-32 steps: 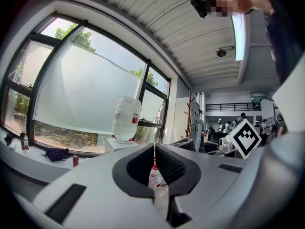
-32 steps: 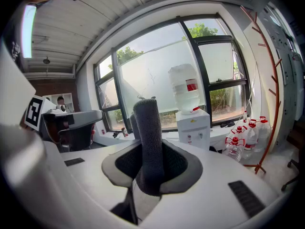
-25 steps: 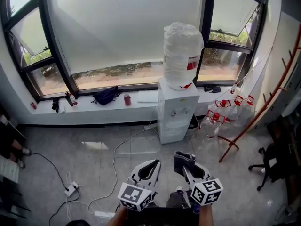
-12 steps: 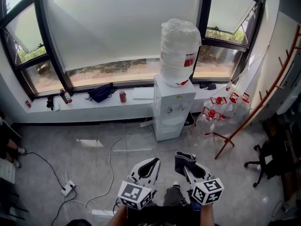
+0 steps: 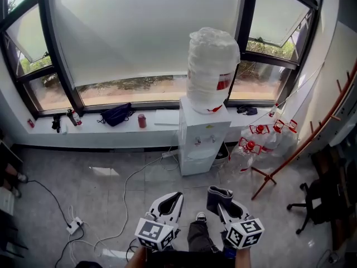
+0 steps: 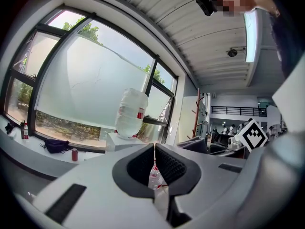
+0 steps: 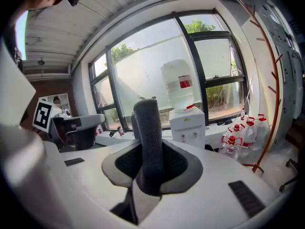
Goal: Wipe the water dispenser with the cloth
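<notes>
The white water dispenser [image 5: 202, 141] stands against the window wall, a big wrapped bottle [image 5: 211, 66] on top; it also shows in the left gripper view [image 6: 118, 140] and in the right gripper view [image 7: 189, 127]. My right gripper [image 5: 220, 201] is shut on a folded dark grey cloth [image 7: 148, 142], which sticks up between its jaws. My left gripper [image 5: 169, 203] is shut with nothing held, its pads meeting [image 6: 155, 162]. Both grippers are held low at the bottom of the head view, well short of the dispenser.
Several plastic water jugs with red caps [image 5: 257, 140] stand right of the dispenser. A red coat rack [image 5: 301, 144] leans at the right. White cables and a power strip [image 5: 72, 225] lie on the floor at left. A dark bag [image 5: 116, 114] and a red can [image 5: 141, 120] sit on the sill.
The head view has shifted: the dispenser now sits slightly further left and closer. Both grippers stay low in about the same pose, the right one still holding the cloth.
</notes>
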